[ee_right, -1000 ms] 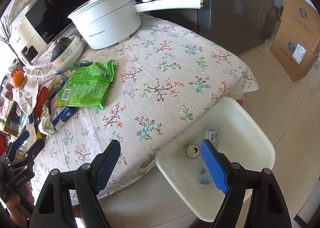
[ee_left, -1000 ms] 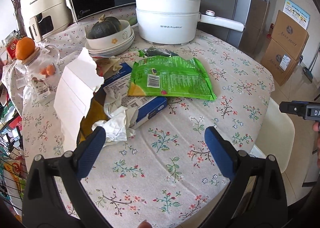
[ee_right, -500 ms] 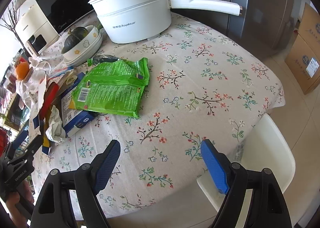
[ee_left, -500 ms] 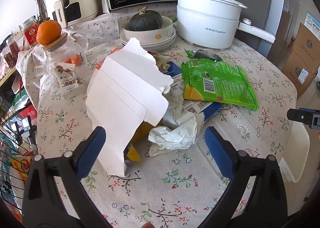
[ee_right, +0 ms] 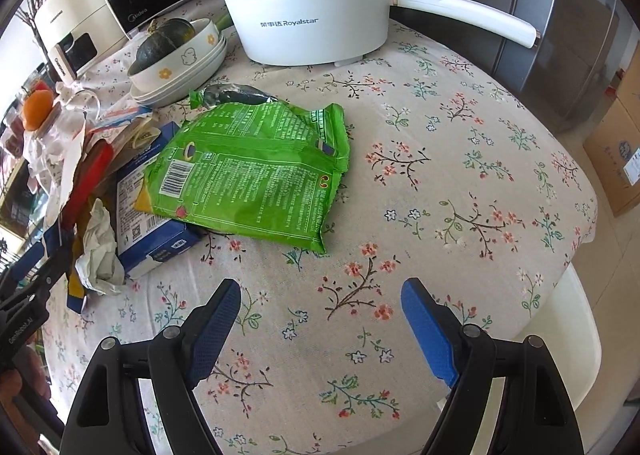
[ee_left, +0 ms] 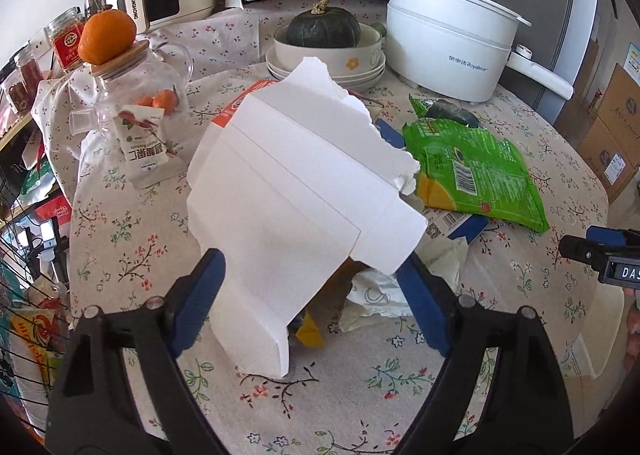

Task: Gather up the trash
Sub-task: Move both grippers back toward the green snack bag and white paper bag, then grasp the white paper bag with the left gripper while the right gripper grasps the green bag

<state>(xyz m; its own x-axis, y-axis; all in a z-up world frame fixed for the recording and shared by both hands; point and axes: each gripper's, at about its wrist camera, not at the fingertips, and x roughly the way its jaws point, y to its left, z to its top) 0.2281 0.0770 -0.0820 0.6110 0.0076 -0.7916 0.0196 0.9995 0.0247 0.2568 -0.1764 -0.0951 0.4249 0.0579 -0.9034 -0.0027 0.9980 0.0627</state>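
Left gripper (ee_left: 308,287): just narrowed around torn white carton (ee_left: 296,207), no firm grip evident. Right gripper (ee_right: 320,319): wide, empty, near green wrapper (ee_right: 252,171). Pickup seemingly beginning; nothing yet collected.

Torn white carton (ee_left: 296,207) stands tilted beside flat green wrapper (ee_right: 252,171).

Both grippers are black plastic frames with silver screws. The left gripper (ee_left: 310,295) and the right gripper (ee_right: 322,329) carry ribbed blue pads (ee_right: 426,329). White lettering marks each frame's side.
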